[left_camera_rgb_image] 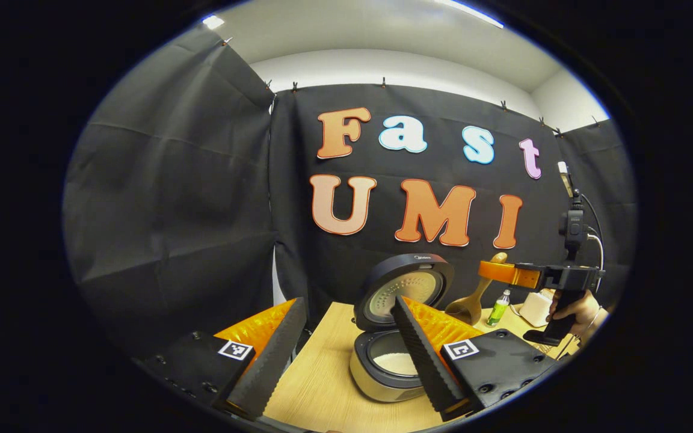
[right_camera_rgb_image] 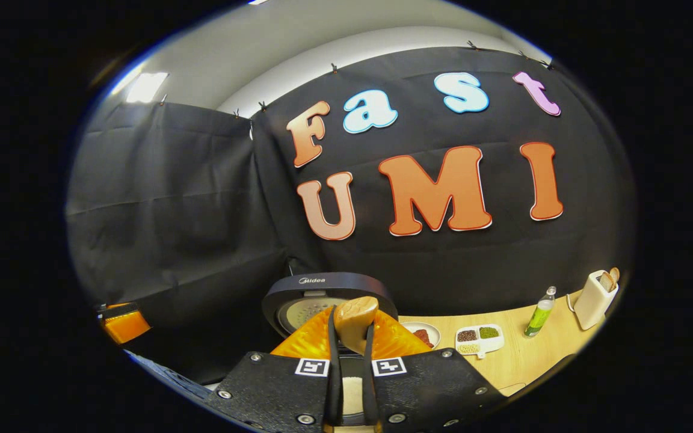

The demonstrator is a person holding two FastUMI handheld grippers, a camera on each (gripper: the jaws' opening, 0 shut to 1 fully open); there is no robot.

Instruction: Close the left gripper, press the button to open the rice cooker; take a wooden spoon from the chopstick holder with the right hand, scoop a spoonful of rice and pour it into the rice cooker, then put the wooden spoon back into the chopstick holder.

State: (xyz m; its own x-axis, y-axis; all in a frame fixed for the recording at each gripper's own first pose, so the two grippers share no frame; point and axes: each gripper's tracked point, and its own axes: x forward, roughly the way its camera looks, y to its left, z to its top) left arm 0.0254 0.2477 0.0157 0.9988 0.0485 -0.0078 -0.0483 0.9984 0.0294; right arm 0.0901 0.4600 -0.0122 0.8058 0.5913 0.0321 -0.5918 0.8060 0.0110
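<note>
The wooden spoon (right_camera_rgb_image: 355, 322) is clamped in the right gripper (right_camera_rgb_image: 351, 385) above the open rice cooker (left_camera_rgb_image: 391, 355); left gripper (left_camera_rgb_image: 346, 355) fingers are spread. Return to the chopstick holder (right_camera_rgb_image: 596, 297) seems next.

Brand "Midea" printed on the raised lid (right_camera_rgb_image: 329, 281) of the rice cooker (left_camera_rgb_image: 385, 364); bottle (right_camera_rgb_image: 540, 319) label too small to read.

Rice (left_camera_rgb_image: 396, 362) inside rice cooker (left_camera_rgb_image: 382, 385); bottle (right_camera_rgb_image: 539, 320) right, on table (right_camera_rgb_image: 521, 361).
</note>
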